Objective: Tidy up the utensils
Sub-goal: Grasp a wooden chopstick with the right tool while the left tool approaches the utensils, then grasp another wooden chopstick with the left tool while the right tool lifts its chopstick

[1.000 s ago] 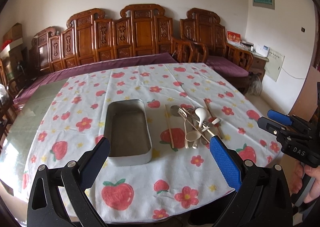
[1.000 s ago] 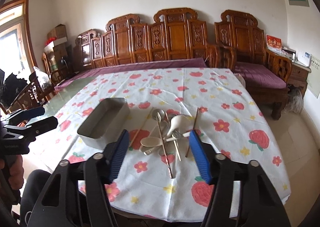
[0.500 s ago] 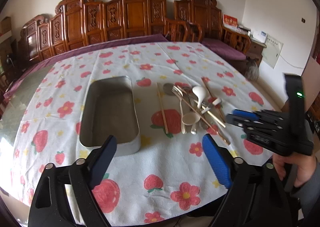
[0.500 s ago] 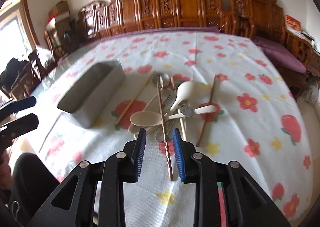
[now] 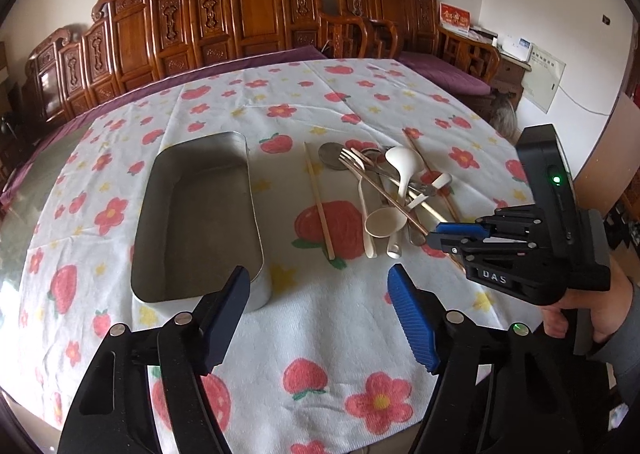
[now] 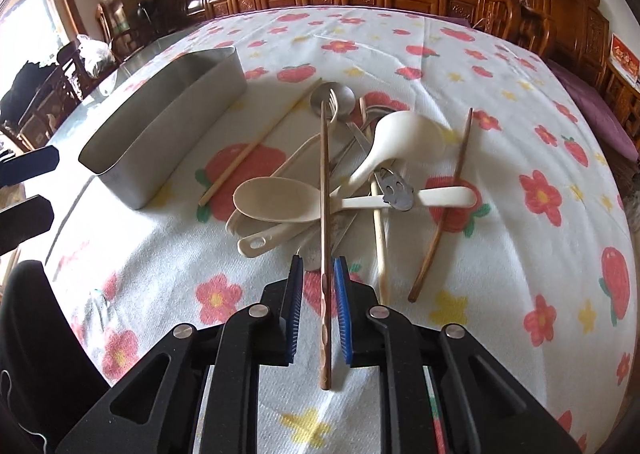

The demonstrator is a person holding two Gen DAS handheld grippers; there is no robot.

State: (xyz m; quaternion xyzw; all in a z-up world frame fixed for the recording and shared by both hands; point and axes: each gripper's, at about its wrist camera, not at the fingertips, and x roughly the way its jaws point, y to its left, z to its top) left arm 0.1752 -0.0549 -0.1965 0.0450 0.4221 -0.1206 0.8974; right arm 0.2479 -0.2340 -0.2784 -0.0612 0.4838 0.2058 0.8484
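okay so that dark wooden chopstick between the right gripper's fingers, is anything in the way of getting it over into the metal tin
Nothing visible blocks the way. The right gripper is closing around the dark chopstick, which lies on top of the utensil pile. Between it and the open metal tin lies only a pale chopstick, flat on the cloth and easily cleared by lifting.

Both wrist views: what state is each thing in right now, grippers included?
Tin: empty, upright on the cloth.
Dark chopstick: lying across the pile, near end between the right gripper's pads.
Right gripper: closing around it, gaps still visible.
Left gripper: closing, nothing between the fingers.
Pale chopstick: flat, apart from the pile.
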